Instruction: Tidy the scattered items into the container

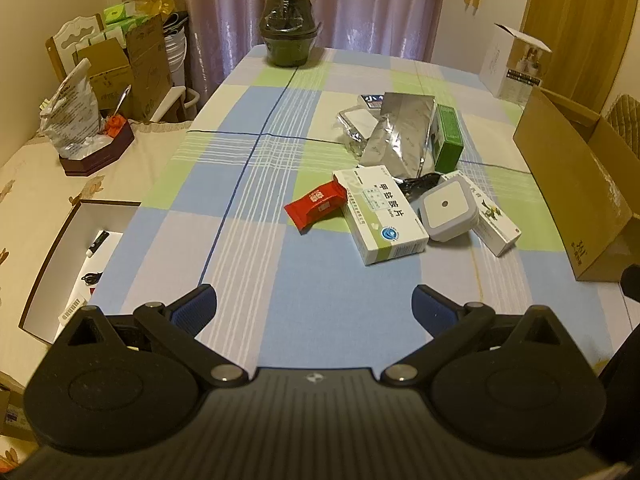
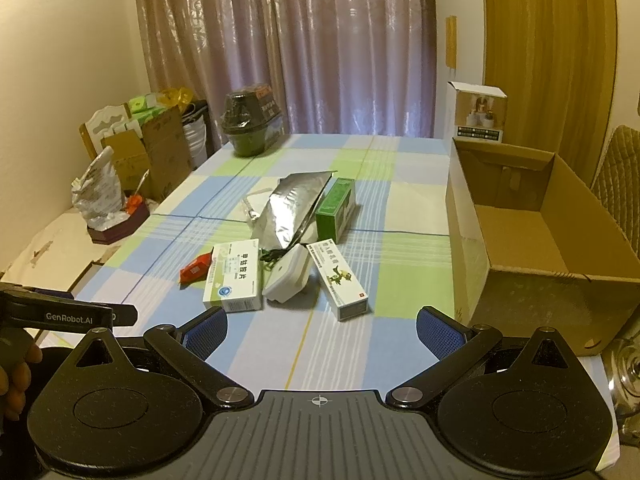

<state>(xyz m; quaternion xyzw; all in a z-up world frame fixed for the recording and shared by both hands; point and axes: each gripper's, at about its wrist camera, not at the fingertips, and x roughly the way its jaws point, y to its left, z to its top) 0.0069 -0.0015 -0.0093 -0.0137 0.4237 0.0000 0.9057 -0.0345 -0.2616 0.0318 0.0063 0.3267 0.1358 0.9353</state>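
A pile of items lies mid-table: a red packet (image 1: 316,205) (image 2: 195,268), a white-green medicine box (image 1: 382,214) (image 2: 234,280), a square white device (image 1: 448,211) (image 2: 289,277), a narrow white box (image 1: 494,222) (image 2: 340,282), a silver foil bag (image 1: 402,132) (image 2: 292,210) and a green box (image 1: 449,138) (image 2: 336,210). The open cardboard box (image 1: 576,184) (image 2: 520,236) stands at the right and looks empty. My left gripper (image 1: 314,306) and right gripper (image 2: 322,330) are both open and empty, above the near table, short of the pile.
A dark green pot (image 1: 289,30) (image 2: 250,124) stands at the table's far end. A white carton (image 1: 514,64) (image 2: 478,114) is at the far right. A bench at the left holds bags and boxes (image 1: 88,120). A glass object (image 2: 628,376) sits at the near right.
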